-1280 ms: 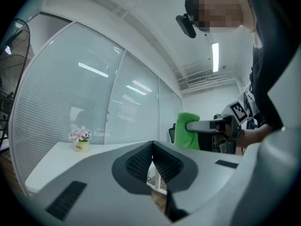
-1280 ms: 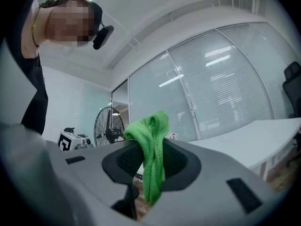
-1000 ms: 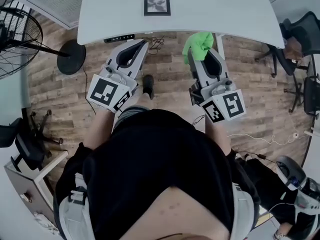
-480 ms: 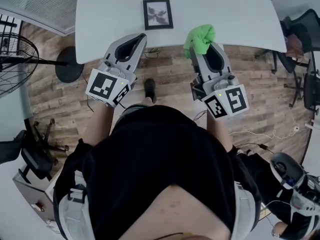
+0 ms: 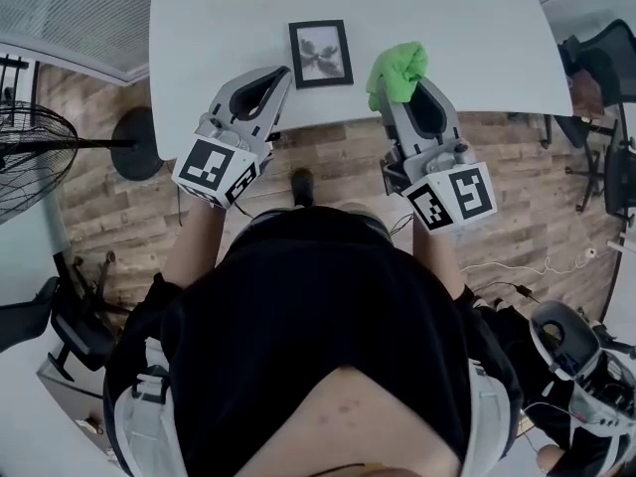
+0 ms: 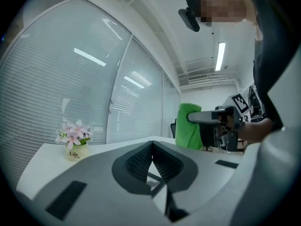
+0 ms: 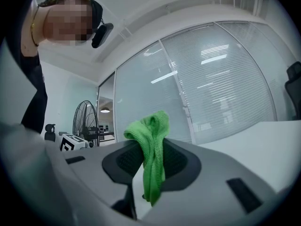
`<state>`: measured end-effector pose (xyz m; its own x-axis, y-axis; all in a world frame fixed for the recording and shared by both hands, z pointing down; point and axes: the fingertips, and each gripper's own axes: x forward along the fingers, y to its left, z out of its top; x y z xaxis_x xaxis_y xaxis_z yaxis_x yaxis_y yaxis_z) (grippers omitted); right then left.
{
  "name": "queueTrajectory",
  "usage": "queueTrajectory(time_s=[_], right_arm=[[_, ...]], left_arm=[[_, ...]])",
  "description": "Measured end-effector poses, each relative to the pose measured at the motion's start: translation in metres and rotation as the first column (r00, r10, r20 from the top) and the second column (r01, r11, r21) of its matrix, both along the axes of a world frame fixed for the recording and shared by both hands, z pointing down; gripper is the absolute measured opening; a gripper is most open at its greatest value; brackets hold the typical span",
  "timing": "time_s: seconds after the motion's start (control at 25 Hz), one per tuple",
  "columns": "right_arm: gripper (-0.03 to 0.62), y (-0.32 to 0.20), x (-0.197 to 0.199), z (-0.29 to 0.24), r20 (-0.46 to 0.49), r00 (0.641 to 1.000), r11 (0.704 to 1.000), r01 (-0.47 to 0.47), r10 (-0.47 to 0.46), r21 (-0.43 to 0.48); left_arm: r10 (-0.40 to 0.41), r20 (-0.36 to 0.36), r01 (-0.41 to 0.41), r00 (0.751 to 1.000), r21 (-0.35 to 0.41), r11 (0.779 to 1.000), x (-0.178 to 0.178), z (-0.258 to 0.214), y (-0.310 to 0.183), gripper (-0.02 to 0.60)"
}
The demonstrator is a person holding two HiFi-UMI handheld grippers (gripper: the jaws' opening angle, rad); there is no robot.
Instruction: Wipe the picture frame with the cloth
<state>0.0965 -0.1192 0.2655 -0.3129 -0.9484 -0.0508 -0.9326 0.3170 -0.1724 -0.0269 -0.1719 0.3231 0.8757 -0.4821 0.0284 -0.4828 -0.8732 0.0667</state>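
The right gripper (image 7: 151, 169) is clenched on the green cloth (image 7: 153, 147). A narrow fold is pinched between its pads, with a bunch standing above the jaws and a short tail hanging below. The left gripper (image 6: 151, 149) is clenched too, its jaws meeting tip to tip with nothing between them. In the head view both point level over the near edge of the white table (image 5: 477, 28). The picture frame (image 5: 321, 54) lies flat on that table, face up. The left gripper's tip is just beside the frame's near left corner, and the cloth hangs just to the frame's right, apart from it. No wiping looks begun. The likeliest trouble is the frame skating across the smooth tabletop once the cloth drags over it, since nothing pins it down. The closed left gripper could only press on an edge, and a heavy press might mark the frame's face. Only a small wad of cloth leads the right jaws, so a low pass could let a hard jaw tip scrape the frame's face. A snag on the frame's raised border could tug the fold out of the pads. A small flower pot (image 6: 75, 145) stands beyond the frame's far left, well apart and unlikely to be hit.
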Motion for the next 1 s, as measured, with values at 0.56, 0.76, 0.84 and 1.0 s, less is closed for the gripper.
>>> queueTrajectory(time_s=[0.56, 0.76, 0.84, 1.0], right_arm=[[0.098, -0.038, 0.008, 0.005, -0.030, 0.992, 0.991, 0.125, -0.126, -0.044], [0.098, -0.044, 0.014, 0.007, -0.028, 0.985, 0.984, 0.169, -0.170, -0.053], [0.098, -0.045, 0.016, 0.011, -0.023, 0.983, 0.981, 0.181, -0.183, -0.064], [0.098, -0.048, 0.020, 0.018, -0.012, 0.981, 0.978, 0.192, -0.194, -0.080]], left_arm=[[-0.065, 0.059, 0.069, 0.996, -0.067, 0.995, 0.012, 0.028, -0.021, 0.012], [-0.073, 0.113, 0.086, 0.991, -0.118, 0.989, 0.018, 0.049, -0.018, 0.085], [-0.075, 0.142, 0.095, 0.987, -0.136, 0.986, 0.020, 0.059, -0.018, 0.117], [-0.075, 0.179, 0.102, 0.981, -0.145, 0.984, 0.025, 0.073, -0.017, 0.137]])
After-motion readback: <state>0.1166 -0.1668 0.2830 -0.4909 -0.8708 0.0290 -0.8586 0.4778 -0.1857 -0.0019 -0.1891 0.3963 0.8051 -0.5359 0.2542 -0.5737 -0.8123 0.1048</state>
